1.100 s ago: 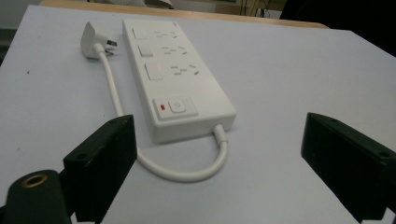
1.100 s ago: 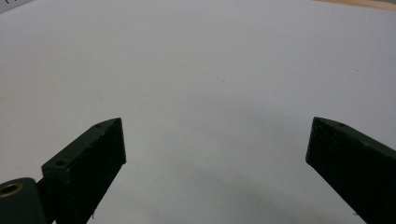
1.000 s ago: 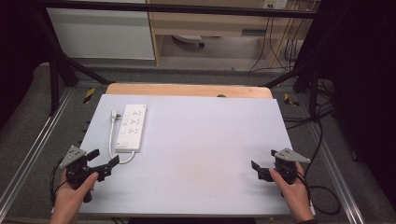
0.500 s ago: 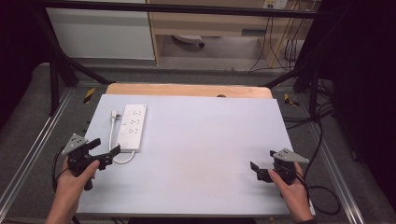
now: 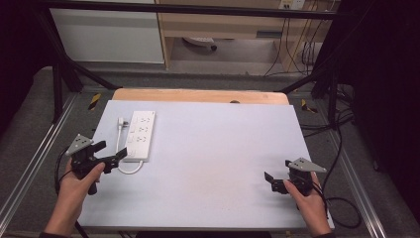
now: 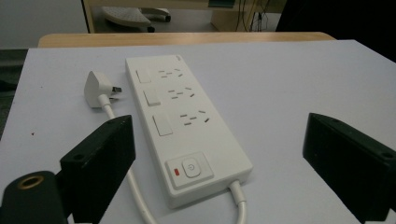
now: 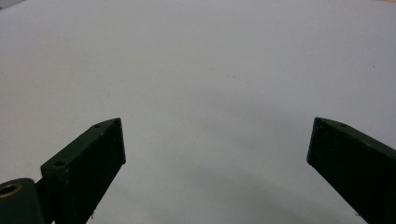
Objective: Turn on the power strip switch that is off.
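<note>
One camera looks down from high up over the whole pale grey table top (image 5: pixel 213 163). Two sit low and close; one faces the white plastic power strip (image 6: pixel 184 126), also seen from above (image 5: pixel 140 135).

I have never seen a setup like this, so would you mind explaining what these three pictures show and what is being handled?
No robot here: a person holds hand-operated tongs, one per hand. The high view looks down on the table: the left tongs near its left edge, the right tongs near the front right. The other two pictures come from cameras riding on each tool, looking along its black jaws. On the table lies a white power strip with its cable and plug. The left tongs are open and point at the strip; the right tongs are open over bare table. Nothing is held.
</note>
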Motion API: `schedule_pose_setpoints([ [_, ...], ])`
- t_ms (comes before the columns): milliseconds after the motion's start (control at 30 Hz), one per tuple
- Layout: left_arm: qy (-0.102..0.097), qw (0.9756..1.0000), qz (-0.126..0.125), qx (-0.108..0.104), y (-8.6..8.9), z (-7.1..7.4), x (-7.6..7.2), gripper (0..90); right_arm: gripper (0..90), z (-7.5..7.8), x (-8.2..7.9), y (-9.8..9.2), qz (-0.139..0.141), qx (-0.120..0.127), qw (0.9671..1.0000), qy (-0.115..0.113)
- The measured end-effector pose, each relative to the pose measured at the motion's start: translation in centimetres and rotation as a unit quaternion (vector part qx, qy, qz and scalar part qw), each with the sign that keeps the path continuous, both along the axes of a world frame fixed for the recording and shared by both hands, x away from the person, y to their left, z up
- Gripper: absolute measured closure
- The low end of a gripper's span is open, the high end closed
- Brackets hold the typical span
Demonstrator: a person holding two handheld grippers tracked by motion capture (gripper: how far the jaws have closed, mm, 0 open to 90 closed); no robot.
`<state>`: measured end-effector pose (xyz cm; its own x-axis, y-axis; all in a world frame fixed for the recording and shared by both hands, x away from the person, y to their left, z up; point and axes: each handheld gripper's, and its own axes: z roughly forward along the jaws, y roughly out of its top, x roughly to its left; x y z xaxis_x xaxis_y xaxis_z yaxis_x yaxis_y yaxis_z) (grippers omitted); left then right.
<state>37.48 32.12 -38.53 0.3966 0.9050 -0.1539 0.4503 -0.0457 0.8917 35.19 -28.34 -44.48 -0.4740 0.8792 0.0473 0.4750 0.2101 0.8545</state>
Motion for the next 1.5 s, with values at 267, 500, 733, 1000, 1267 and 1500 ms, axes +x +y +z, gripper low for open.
schedule_pose_setpoints([
  [267,-0.001,1.0000,0.004,-0.001,0.2,0.4,1.1,9.8,4.5,0.0,-0.1,0.0,-0.002,-0.004,1.0000,-0.001],
  [500,-0.003,0.9999,0.012,0.000,0.3,0.6,2.2,9.1,4.3,0.1,-0.1,0.1,-0.001,-0.004,1.0000,-0.003],
  [733,0.002,0.9998,0.018,0.006,-0.4,0.5,3.6,9.3,4.0,0.1,-0.2,0.2,0.002,-0.006,1.0000,-0.003],
  [1000,-0.001,0.9997,0.019,0.012,-0.8,0.7,4.3,9.9,4.1,0.0,-0.1,0.3,0.005,-0.006,1.0000,-0.001],
  [1267,0.003,0.9996,0.020,0.022,-1.3,0.7,5.2,10.0,3.9,0.1,-0.2,0.4,0.004,-0.011,0.9999,-0.005],
  [1500,0.001,0.9993,0.021,0.031,-1.7,1.1,6.0,10.1,4.0,0.2,-0.2,0.5,0.006,-0.009,0.9999,-0.006],
])
